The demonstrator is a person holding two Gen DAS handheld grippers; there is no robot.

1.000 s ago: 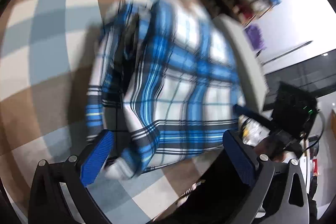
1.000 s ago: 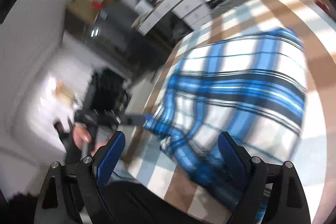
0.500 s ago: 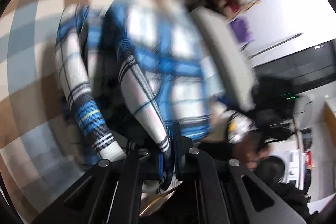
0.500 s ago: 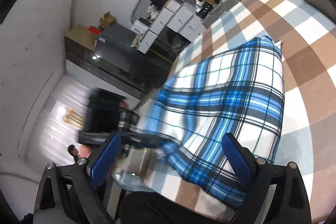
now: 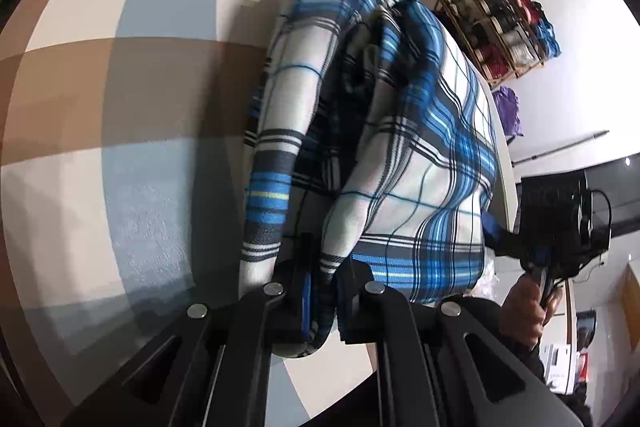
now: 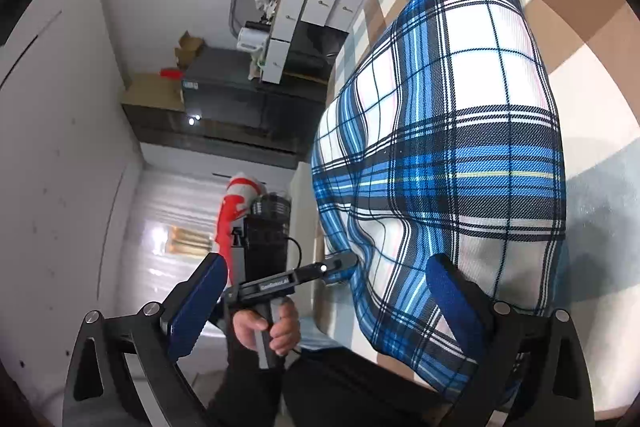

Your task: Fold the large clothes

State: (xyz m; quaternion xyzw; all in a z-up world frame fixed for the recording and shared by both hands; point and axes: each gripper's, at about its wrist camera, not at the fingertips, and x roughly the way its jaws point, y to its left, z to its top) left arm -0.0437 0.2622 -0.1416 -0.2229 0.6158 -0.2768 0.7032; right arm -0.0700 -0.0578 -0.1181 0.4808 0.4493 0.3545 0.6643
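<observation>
Left wrist view: bare checked tablecloth (image 5: 120,115) at left; plaid shirt (image 5: 400,155) bunched near table edge; left gripper (image 5: 322,291) clamped on shirt fold, pad tips buried in cloth. Right hand (image 5: 524,307) at far right, partly cut off.

Right wrist view: right gripper (image 6: 320,291) spread wide, nothing pinched; left hand (image 6: 272,327) on handle; shirt overhanging near edge.

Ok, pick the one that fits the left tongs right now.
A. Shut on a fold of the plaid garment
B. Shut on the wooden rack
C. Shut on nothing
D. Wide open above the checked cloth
A: the left tongs are pinched on an edge of the plaid garment, fabric showing between their pads.
</observation>
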